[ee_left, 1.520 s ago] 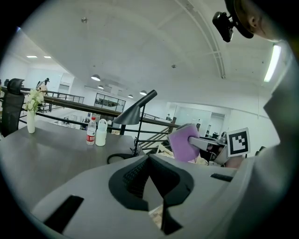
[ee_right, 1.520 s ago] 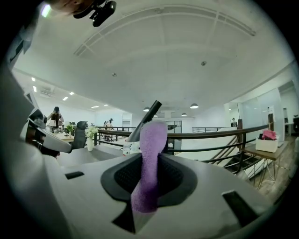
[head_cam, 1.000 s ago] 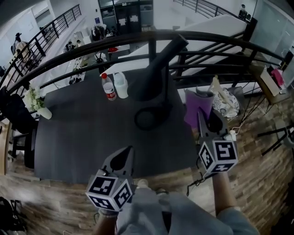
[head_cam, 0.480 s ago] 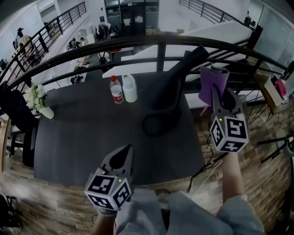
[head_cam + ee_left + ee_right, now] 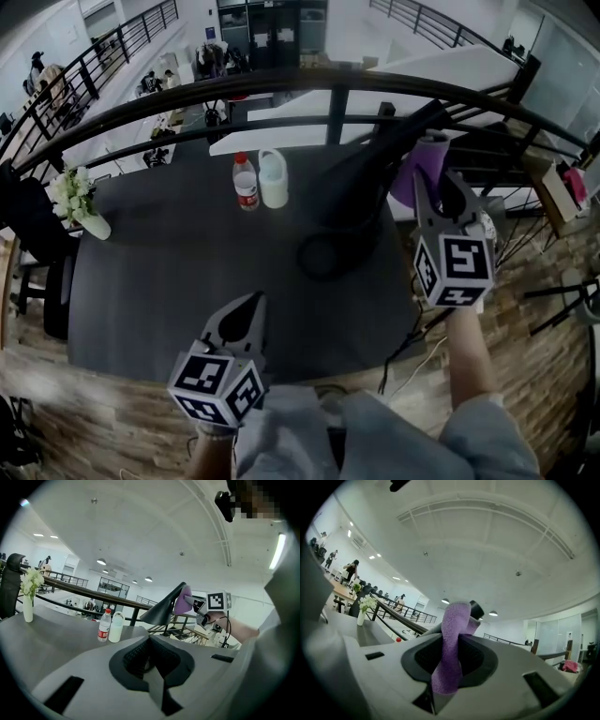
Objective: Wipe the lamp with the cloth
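A black lamp [image 5: 367, 173] with a cone shade stands on the dark table [image 5: 159, 281], its ring base [image 5: 323, 255] near the table's right edge. My right gripper [image 5: 427, 185] is shut on a purple cloth [image 5: 418, 167], which lies against the upper right side of the shade. In the right gripper view the cloth [image 5: 451, 645] hangs clamped between the jaws, with the lamp's dark top end [image 5: 477, 610] just behind it. The left gripper view shows the shade [image 5: 161, 611] and the cloth [image 5: 183, 601] touching. My left gripper [image 5: 253, 302] is shut and empty over the table's front edge.
A water bottle [image 5: 246, 181] and a white jug [image 5: 274, 178] stand at the table's back, left of the lamp. A vase of white flowers [image 5: 77, 204] is on the far left corner. A black railing [image 5: 281, 86] runs behind the table.
My right gripper has carried the cloth up from beside the table's right edge to the lamp shade. The left gripper has stayed almost where it was.
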### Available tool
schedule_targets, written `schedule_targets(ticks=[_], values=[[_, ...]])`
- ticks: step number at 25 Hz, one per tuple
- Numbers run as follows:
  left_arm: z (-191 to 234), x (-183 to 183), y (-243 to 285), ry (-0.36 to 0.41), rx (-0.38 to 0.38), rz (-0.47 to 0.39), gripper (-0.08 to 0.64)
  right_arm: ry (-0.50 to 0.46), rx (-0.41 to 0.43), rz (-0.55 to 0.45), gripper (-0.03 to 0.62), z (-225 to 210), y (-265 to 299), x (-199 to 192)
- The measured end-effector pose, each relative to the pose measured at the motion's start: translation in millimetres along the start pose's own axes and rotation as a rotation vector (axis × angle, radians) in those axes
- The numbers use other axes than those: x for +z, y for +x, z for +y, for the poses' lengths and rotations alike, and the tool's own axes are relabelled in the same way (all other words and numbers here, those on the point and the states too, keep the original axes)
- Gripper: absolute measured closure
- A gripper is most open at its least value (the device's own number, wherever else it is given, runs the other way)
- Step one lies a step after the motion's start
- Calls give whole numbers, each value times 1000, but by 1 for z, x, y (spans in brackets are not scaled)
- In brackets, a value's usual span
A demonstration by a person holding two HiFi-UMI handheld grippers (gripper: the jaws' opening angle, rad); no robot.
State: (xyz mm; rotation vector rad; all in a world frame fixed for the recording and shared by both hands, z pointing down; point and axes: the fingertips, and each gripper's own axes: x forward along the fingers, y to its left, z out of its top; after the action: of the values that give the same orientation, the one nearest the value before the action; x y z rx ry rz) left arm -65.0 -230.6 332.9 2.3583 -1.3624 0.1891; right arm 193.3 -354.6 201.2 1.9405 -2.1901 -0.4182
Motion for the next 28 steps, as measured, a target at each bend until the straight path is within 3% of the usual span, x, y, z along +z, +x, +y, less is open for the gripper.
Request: schedule_targets(ticks=[19, 28], values=[[32, -1, -2, -9, -69, 33, 551, -78, 120, 125, 505, 109, 9, -27], [47, -1, -11, -19, -59, 17, 551, -143, 249, 159, 505, 182, 14, -27]])
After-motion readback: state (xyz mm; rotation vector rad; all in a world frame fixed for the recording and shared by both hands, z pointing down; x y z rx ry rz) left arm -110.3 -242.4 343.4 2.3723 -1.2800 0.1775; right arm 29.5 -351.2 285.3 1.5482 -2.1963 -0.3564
